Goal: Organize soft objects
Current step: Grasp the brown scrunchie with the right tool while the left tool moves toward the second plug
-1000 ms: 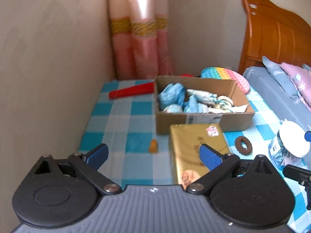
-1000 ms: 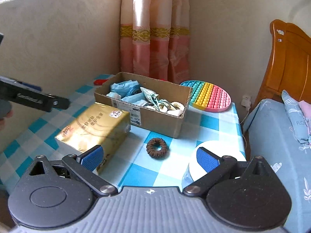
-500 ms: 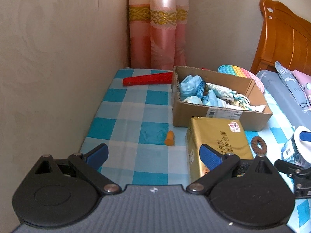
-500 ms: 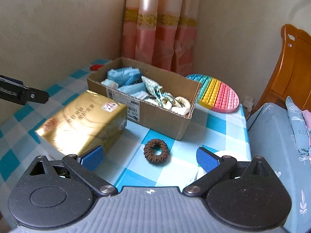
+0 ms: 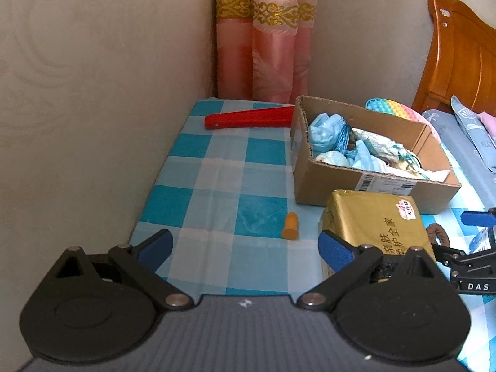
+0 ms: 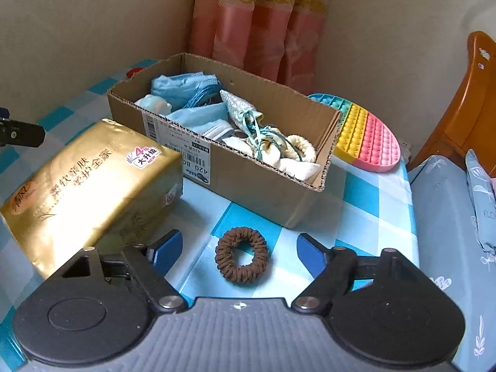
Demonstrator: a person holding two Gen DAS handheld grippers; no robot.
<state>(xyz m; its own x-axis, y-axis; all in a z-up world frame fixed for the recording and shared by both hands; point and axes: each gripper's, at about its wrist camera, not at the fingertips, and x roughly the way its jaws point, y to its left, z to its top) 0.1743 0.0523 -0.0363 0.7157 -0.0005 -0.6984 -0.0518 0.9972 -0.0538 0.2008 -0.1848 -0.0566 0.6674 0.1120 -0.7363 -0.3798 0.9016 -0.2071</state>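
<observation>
Overhead, both empty gripper [image 5: 245, 246] [image 6: 238, 249] pairs gape above checkered tablecloth [image 5: 223, 167], cornered by curtain [image 5: 266, 40].

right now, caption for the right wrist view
Open right claw hovers over brown scrunchie beside gold tissue pack and cardboard box.

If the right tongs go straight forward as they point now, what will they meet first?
Most likely the brown hair tie, lying on the tablecloth between the open right tongs; the cardboard box comes behind it. Depth is unclear.
</observation>
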